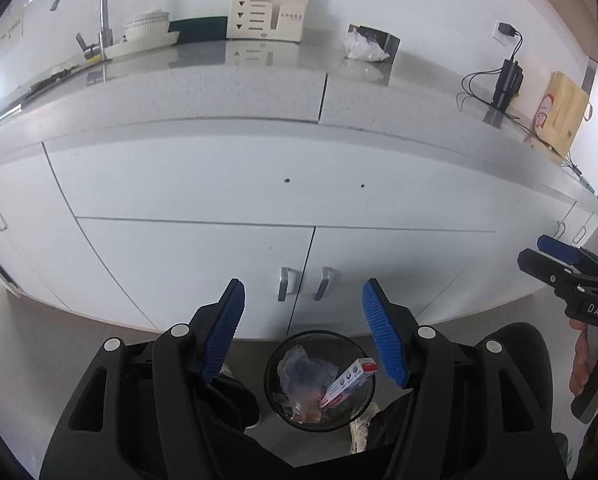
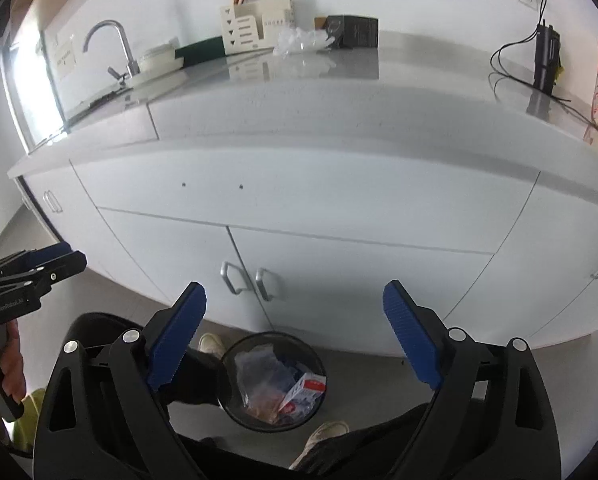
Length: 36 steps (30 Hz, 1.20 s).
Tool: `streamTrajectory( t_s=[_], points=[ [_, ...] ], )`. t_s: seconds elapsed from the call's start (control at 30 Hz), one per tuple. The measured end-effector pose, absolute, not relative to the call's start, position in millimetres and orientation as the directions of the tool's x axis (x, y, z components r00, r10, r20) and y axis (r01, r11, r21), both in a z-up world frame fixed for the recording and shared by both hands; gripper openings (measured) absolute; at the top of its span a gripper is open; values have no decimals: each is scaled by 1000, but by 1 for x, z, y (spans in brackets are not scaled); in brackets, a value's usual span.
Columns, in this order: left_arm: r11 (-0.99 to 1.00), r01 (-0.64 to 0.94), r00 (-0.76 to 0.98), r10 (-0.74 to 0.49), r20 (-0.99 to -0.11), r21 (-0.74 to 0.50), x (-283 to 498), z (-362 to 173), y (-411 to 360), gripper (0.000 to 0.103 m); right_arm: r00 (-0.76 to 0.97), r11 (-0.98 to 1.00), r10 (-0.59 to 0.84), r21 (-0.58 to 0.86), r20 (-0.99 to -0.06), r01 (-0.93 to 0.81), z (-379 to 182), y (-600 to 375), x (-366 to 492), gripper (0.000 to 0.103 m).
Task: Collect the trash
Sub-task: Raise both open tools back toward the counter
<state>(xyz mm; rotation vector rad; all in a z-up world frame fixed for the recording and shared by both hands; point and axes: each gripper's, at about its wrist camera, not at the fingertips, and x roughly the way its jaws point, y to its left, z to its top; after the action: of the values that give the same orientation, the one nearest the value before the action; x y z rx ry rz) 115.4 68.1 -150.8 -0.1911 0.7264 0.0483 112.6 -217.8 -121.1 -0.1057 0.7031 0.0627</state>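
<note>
A black mesh trash bin point(image 1: 268, 376) point(image 2: 277, 334) stands on the floor in front of the cabinet. Inside it lie a red and white carton point(image 1: 349, 382) point(image 2: 305, 394) and a clear plastic bag point(image 1: 299, 372) point(image 2: 259, 368). Crumpled clear plastic point(image 1: 363, 46) point(image 2: 303, 40) lies on the countertop near the wall. My left gripper point(image 1: 303, 292) hangs open above the bin with nothing between its blue pads. My right gripper point(image 2: 295, 288) is open wider, also empty, and shows at the right edge of the left wrist view.
White cabinet doors with metal handles point(image 1: 287, 284) face me below the grey countertop point(image 1: 259, 80). On the counter stand a faucet point(image 1: 103, 12), white dishes point(image 1: 147, 28), a cream organizer point(image 1: 267, 16), a black box point(image 2: 355, 32), a charger with cables point(image 1: 507, 80) and a paper bag point(image 1: 559, 116). The person's shoes point(image 2: 327, 432) flank the bin.
</note>
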Motion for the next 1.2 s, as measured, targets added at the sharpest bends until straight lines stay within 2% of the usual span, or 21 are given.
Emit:
streamTrajectory(
  t_s=[0.23,0.37,0.53,0.87,0.97,1.2],
  points=[
    [985,-88,788,-23,-616,-148,136,-110,65,62,849,992,16,-99,-528,-80,-61,-220,133,92],
    [992,-69,820,-2,-573,-102,149,-84,58,67,880,993,4,-101,-475,-59,-25,-223,150,92],
    [994,-25,855,-32,-518,-104,170,-50,55,72,901,993,-10,-110,-434,-42,7,-226,172,92],
    [992,20,871,-78,-485,-123,224,-18,63,79,904,994,-35,-107,-426,-12,42,-228,242,92],
    [991,27,872,-87,-481,-130,239,-11,68,80,891,996,-8,-79,-453,-31,47,-230,271,92],
    [992,27,864,-86,-496,-125,279,-8,77,81,879,995,-53,-104,-473,5,55,-229,331,92]
  ],
)
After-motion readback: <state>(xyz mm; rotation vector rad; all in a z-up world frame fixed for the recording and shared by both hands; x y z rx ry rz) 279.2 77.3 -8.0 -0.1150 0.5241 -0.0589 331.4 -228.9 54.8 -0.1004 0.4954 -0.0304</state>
